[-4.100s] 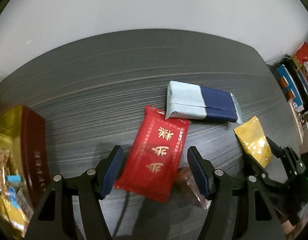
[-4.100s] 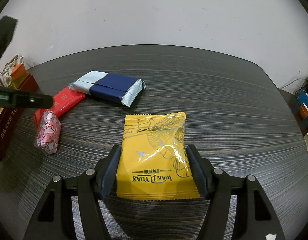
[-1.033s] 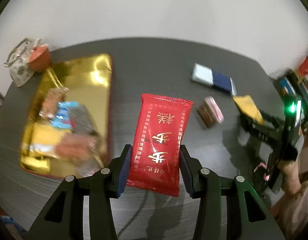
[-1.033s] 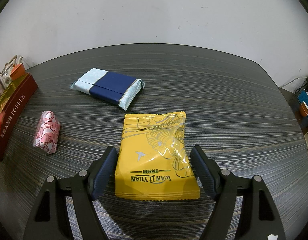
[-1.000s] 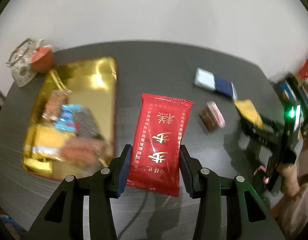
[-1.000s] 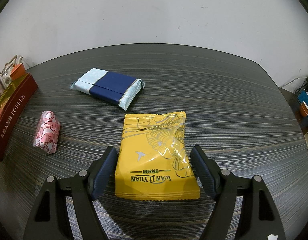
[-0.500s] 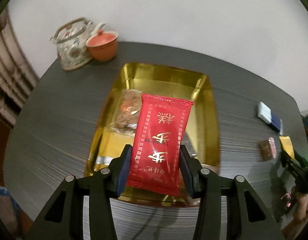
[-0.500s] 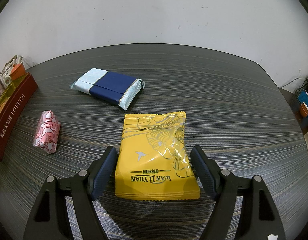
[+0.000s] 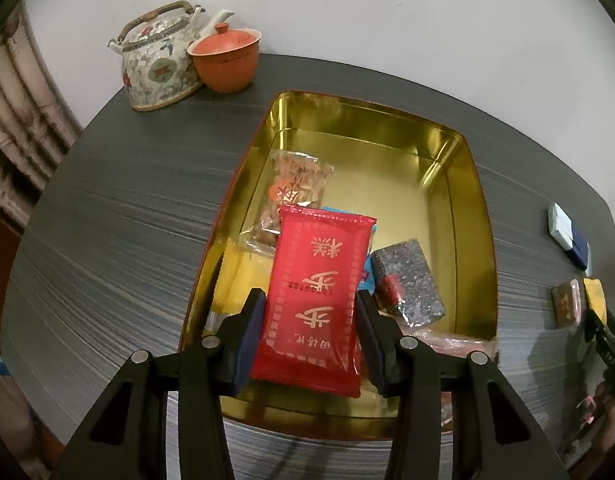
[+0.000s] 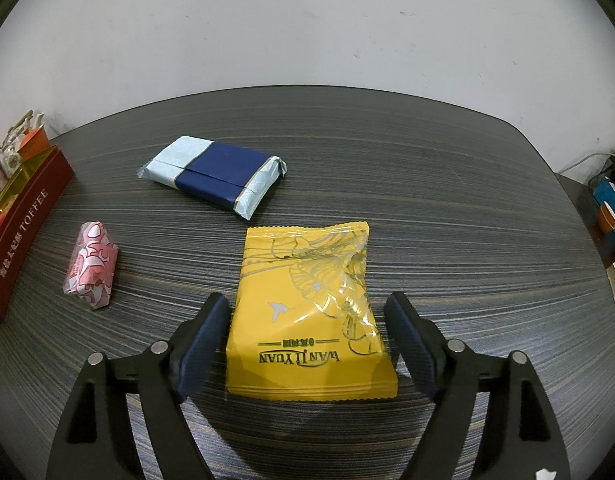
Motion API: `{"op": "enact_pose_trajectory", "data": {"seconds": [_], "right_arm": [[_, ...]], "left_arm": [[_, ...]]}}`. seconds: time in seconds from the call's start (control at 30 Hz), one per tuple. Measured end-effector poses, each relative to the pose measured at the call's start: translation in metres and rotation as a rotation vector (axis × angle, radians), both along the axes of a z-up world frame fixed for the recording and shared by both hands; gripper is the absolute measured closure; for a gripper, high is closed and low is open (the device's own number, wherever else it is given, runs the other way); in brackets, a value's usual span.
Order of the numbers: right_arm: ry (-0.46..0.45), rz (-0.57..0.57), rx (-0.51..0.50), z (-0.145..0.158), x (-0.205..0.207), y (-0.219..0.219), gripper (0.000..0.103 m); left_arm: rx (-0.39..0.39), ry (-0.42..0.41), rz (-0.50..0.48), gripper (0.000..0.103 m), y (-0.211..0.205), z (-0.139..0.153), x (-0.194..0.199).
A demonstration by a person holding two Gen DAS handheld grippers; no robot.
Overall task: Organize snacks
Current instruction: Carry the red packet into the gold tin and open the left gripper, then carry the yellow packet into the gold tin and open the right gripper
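Observation:
My left gripper (image 9: pixel 310 338) is shut on a red snack packet (image 9: pixel 315 300) with gold characters and holds it above the near part of a gold tin tray (image 9: pixel 473 184). Several wrapped snacks lie in the tray, among them a clear orange packet (image 9: pixel 295 188) and a grey speckled block (image 9: pixel 407 280). In the right wrist view a yellow packet (image 10: pixel 307 312) lies flat on the dark table (image 10: pixel 447 216) between the fingers of my right gripper (image 10: pixel 309 344). Its jaws are opening and the pads stand clear of the packet.
A blue and pale blue packet (image 10: pixel 215 180) and a small pink wrapped sweet (image 10: pixel 92 264) lie on the table left of the yellow one. The tray's dark red wall (image 10: pixel 23 224) reads TOFFEE. A flowered teapot (image 9: pixel 159 64) and an orange lidded cup (image 9: pixel 225 60) stand beyond the tray.
My left gripper carried the red packet from over the bare table to above the tray and a little lower. The right gripper's fingers spread wider around the yellow packet.

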State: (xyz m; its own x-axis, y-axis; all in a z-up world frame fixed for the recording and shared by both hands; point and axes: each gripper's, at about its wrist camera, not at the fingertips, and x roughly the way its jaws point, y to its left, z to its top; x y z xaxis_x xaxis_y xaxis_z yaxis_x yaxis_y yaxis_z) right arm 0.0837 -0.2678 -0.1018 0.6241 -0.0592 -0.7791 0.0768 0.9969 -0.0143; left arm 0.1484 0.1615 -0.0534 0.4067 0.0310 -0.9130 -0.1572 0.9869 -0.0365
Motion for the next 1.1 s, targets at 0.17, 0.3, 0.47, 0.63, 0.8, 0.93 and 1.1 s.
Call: {"op": "enact_pose_trajectory", "data": {"seconds": [0.17, 0.3, 0.47, 0.63, 0.8, 0.93, 1.1], "right_arm": [[0.001, 0.000, 0.000, 0.001, 0.000, 0.001, 0.024], [0.001, 0.000, -0.001, 0.001, 0.000, 0.001, 0.024], [0.000, -0.002, 0.003, 0.001, -0.001, 0.001, 0.024], [-0.004, 0.014, -0.003, 0.000, -0.005, 0.001, 0.033], [-0.008, 0.016, -0.006, 0.000, -0.009, 0.003, 0.038], [-0.008, 0.011, -0.009, 0.000, -0.010, 0.006, 0.040], [-0.009, -0.007, -0.012, 0.001, -0.013, 0.010, 0.042]], "left_arm": [[0.009, 0.004, 0.005, 0.057, 0.001, 0.001, -0.003], [0.017, -0.009, -0.001, 0.056, 0.000, 0.007, -0.009], [0.031, -0.039, -0.010, 0.056, 0.000, 0.020, -0.020], [0.046, -0.070, -0.024, 0.056, 0.004, 0.034, -0.035], [0.061, -0.076, -0.035, 0.056, 0.011, 0.039, -0.048], [0.085, -0.078, -0.031, 0.056, 0.021, 0.039, -0.059], [0.093, -0.079, -0.021, 0.056, 0.034, 0.036, -0.071]]}}
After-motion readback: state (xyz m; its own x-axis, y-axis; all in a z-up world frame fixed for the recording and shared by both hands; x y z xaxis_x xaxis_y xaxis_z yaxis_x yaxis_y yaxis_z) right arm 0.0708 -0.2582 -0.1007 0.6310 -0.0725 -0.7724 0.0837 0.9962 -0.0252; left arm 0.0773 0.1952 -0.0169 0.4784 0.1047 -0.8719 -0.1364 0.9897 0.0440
